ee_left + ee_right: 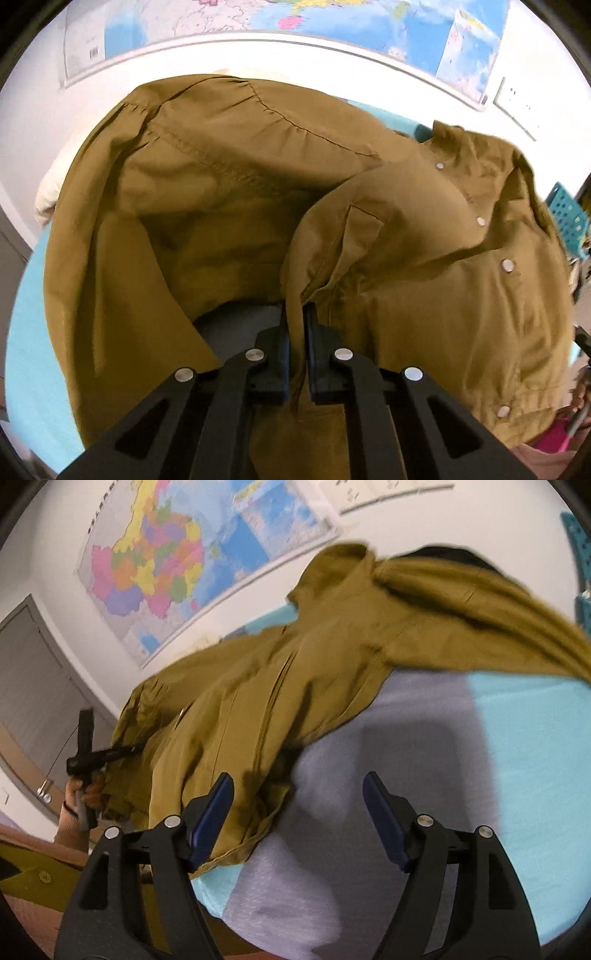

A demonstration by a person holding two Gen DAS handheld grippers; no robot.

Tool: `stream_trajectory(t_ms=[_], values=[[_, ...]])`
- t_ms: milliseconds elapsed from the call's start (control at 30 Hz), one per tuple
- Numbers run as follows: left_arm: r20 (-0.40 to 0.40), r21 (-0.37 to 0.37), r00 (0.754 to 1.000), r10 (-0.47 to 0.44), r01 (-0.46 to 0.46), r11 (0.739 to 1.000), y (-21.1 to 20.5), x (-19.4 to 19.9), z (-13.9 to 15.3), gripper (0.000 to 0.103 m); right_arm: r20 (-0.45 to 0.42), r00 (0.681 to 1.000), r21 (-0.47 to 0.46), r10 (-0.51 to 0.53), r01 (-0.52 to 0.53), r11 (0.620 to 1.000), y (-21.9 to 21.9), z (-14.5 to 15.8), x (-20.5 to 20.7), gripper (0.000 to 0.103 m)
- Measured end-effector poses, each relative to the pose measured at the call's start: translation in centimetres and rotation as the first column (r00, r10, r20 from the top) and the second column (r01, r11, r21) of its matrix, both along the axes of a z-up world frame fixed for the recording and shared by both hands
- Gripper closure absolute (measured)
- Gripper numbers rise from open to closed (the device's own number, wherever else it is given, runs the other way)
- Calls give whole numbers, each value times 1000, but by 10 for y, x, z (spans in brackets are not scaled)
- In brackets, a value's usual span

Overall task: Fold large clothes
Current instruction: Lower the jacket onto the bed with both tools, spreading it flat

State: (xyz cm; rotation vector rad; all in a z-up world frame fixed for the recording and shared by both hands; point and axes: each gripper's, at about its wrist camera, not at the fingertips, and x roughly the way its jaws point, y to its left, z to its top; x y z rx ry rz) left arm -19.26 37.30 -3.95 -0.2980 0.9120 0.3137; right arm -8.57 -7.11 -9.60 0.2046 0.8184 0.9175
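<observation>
A large mustard-brown jacket (pixel 229 177) with white snap buttons lies crumpled over a turquoise bed sheet (pixel 33 332). My left gripper (pixel 296 314) is shut on a pinched fold of the jacket's front edge, cloth running down between its blue pads. In the right wrist view the same jacket (pixel 280 686) spreads from the left across the upper middle. My right gripper (pixel 298 786) stands open, its left finger over the jacket's hem, nothing pressed between the pads. The left gripper (pixel 122 752) shows there at the far left, held by a hand (pixel 79 794).
A lilac-grey cloth (pixel 369 760) covers part of the turquoise sheet (pixel 528 782) under my right gripper. A wall map (pixel 166 561) hangs behind the bed. A turquoise perforated basket (pixel 569 218) stands at the right, a pale pillow (pixel 46 195) at the left, a grey door (pixel 29 679) beyond.
</observation>
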Motion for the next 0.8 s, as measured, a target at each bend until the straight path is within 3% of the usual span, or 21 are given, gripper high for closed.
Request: stream_trajectory(t_ms=[167,233,267,300,367,467,533,567,600,667,733,800], values=[[-3,-4,1000,-15,15,1000,7,-2,-1,96,31,995,-20,90,-89,996,38,-11,-8,27],[-7,11,1000,-19,19,1000,4,-3,0,96,32,991,4,127,-127,992,53,-13,-7,32],[-10,28,1000,-21,21,999,1,-4,1,96,37,989,-8,140,-140,990,60,-13,-8,52],[-11,37,1000,-22,22,999,0,-7,3,96,42,985,-14,165,-164,986,64,-10,-9,79],[-7,42,999,-35,35,998,-4,-9,5,96,46,985,-28,168,-167,986,55,6,-11,85],[19,13,996,-86,86,996,-11,-13,11,96,125,984,-60,129,-122,991,23,62,-29,86],[53,-74,984,-172,176,982,-20,-15,15,95,269,960,-204,80,-24,979,10,107,-54,85],[58,-74,978,-200,204,976,-26,-16,15,95,314,946,-265,82,4,964,10,120,-64,81],[51,-45,975,-216,219,975,-33,-16,15,95,355,930,-321,93,28,947,13,132,-74,61],[20,13,976,-217,217,976,-41,-13,11,94,394,916,-306,79,50,951,14,139,-80,24],[7,-25,981,-192,192,981,-33,-10,4,93,392,914,-292,103,17,956,15,131,-77,27],[11,-59,985,-173,173,983,-24,-12,3,92,367,928,-274,54,53,960,9,114,-65,27]])
